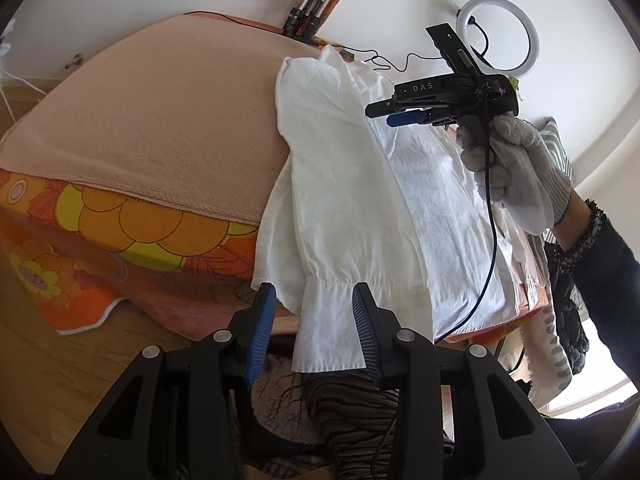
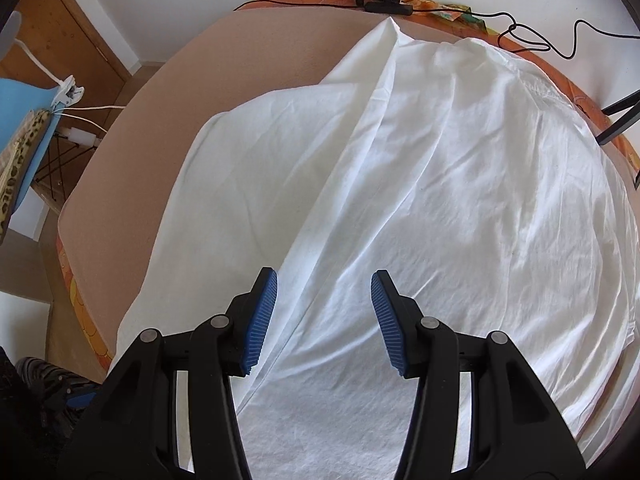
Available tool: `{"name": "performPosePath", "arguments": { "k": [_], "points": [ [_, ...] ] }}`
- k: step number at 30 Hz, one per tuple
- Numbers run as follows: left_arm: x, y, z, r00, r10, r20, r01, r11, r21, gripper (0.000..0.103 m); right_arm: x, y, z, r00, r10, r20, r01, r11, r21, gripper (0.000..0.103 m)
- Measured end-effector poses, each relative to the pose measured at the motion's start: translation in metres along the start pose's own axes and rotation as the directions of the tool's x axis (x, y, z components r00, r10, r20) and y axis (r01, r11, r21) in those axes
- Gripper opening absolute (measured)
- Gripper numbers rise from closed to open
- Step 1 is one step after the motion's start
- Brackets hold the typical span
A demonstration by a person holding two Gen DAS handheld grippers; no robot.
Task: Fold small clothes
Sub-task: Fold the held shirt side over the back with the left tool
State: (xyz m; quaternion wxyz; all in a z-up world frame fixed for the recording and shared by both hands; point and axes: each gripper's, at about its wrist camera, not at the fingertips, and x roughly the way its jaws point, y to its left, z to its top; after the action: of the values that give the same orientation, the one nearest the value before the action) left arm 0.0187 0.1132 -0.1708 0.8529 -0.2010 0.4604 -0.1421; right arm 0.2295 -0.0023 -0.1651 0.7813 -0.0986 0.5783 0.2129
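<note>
One white garment point(image 1: 360, 208) lay spread on the counter point(image 1: 152, 120), a sleeve folded inward; most folds seemed left. Its cuff point(image 1: 332, 332) sat between the left gripper's point(image 1: 316, 332) parted jaws, unpinched. The right gripper point(image 2: 324, 320) hovered above, jaws apart, empty.

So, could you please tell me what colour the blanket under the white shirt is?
The blanket is plain peach-pink, clearest in the left wrist view.

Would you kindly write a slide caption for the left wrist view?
Left gripper open around the white garment's cuff at the table edge; gloved hand holds the right gripper above it.
</note>
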Motion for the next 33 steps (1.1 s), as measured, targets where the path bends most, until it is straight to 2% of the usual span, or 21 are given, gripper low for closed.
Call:
{"name": "performPosePath", "arguments": {
  "k": [2,4,5,8,11,17,21,23,24,25,29,33],
  "points": [
    [0.002,0.002,-0.003,1.0,-0.009,-0.01,0.009,1.0,-0.01,0.037,0.009,-0.002,0.002,1.0,0.001,-0.015,-0.001,1.0,0.006,0.052],
    [0.001,0.001,-0.005,1.0,0.017,-0.01,-0.017,1.0,0.0,0.037,0.014,0.004,-0.002,0.999,-0.037,-0.023,0.037,0.999,-0.013,0.046],
    [0.0,0.002,-0.006,0.999,0.04,-0.003,-0.04,0.999,0.004,0.037,0.015,0.006,-0.004,0.997,-0.07,-0.021,0.069,0.997,-0.032,0.04],
    [-0.005,0.007,-0.004,0.997,0.069,0.031,-0.069,0.997,-0.021,0.037,0.015,0.015,-0.015,0.974,-0.225,0.012,0.224,0.967,-0.121,0.038],
    [-0.003,0.011,0.002,0.996,0.084,0.042,-0.082,0.996,-0.039,0.039,0.011,0.021,-0.024,0.959,-0.282,0.033,0.283,0.944,-0.172,0.038],
    [0.014,0.009,0.005,0.997,0.074,0.009,-0.073,0.997,-0.036,0.036,-0.023,0.025,-0.025,0.973,-0.209,0.093,0.221,0.965,-0.144,0.04],
    [0.013,0.011,0.004,0.998,0.059,0.028,-0.058,0.997,-0.041,0.035,-0.044,0.034,-0.015,0.989,-0.09,0.12,0.104,0.988,-0.117,0.057],
    [0.011,0.015,0.002,0.998,0.06,0.037,-0.058,0.997,-0.053,0.025,-0.048,0.035,-0.004,0.993,-0.026,0.115,0.036,0.996,-0.085,0.06],
    [0.01,0.017,0.002,0.998,0.035,0.042,-0.033,0.998,-0.056,0.005,-0.05,0.036,0.0,0.994,0.001,0.11,0.006,0.998,-0.066,0.06],
    [0.01,0.019,0.002,0.999,0.008,0.041,-0.005,0.998,-0.068,0.002,-0.05,0.037,0.005,0.994,0.029,0.104,-0.025,0.999,-0.047,0.061],
    [0.011,0.009,0.001,0.998,-0.022,0.06,0.024,0.999,-0.035,0.002,-0.04,0.047,0.026,0.993,0.094,0.067,-0.096,0.995,0.02,0.064],
    [0.012,0.004,0.002,0.997,-0.046,0.065,0.047,0.999,-0.015,0.003,-0.019,0.064,0.045,0.997,0.079,0.022,-0.08,0.996,0.049,0.067]
  ]
}}
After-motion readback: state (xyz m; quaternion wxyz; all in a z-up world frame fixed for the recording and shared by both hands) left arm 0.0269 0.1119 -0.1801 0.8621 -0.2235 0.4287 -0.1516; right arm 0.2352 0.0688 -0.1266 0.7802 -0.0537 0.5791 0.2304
